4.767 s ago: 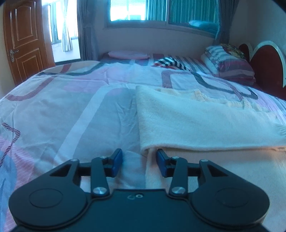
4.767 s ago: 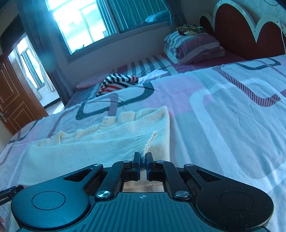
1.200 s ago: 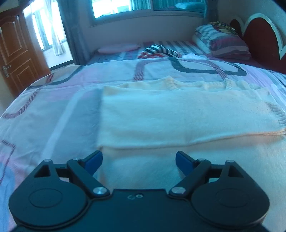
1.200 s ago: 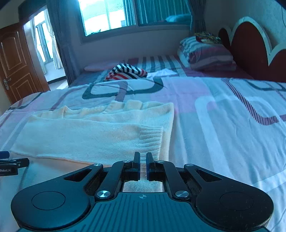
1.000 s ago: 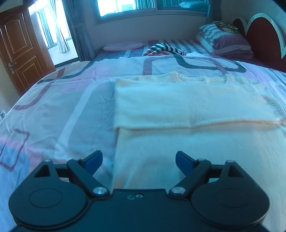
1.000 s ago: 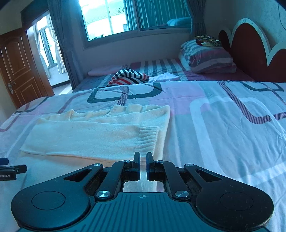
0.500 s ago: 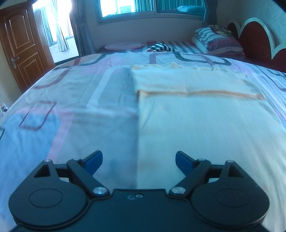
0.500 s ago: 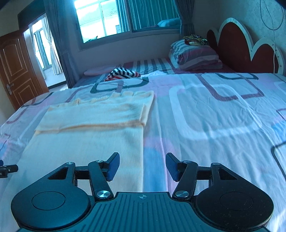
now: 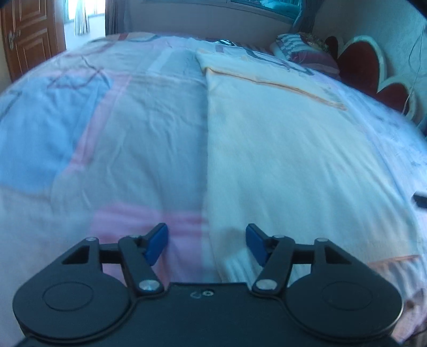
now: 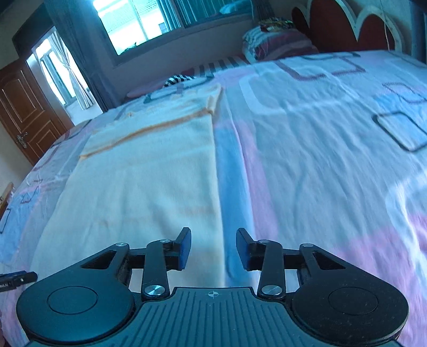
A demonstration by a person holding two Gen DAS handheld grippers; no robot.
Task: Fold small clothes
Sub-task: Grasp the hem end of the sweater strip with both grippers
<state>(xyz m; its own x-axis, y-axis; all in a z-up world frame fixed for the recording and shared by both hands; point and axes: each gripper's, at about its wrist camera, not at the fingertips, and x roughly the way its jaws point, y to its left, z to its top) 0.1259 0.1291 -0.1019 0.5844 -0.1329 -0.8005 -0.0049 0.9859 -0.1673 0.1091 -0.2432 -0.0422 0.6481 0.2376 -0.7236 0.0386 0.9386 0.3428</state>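
Cream knitted sweater (image 9: 288, 149) lies flat on the bed, on the pastel pink, blue and white patterned bedsheet (image 9: 128, 149), sleeves folded across the chest at the far end, an orange-edged fold line crossing it there. Ribbed hem is at the near end.

Left gripper (image 9: 206, 244), black with blue pads, is tilted down steeply over the near left corner of the sweater. Jaws are closing but not gripping; the sweater's left edge runs up between them, with bare sheet under the left pad and knit under the right pad. Whether the pads touch the cloth, cannot tell; view is blurred.

Right gripper (image 10: 213, 248), black with dark pads, also points down at the bed, rolled a bit so the room looks slanted. Jaws are closing with a clear gap, nothing clamped; the sweater's right edge sits between them, left pad over knit, right pad over the blue stripe of the sheet.

Tip of the left gripper shows at the left edge of the right wrist view, beside the sweater's other side.

Behind: striped pillows (image 10: 272, 40), red scalloped headboard (image 9: 373, 77), brown wooden door (image 10: 24, 117), window with curtains (image 10: 149, 21).
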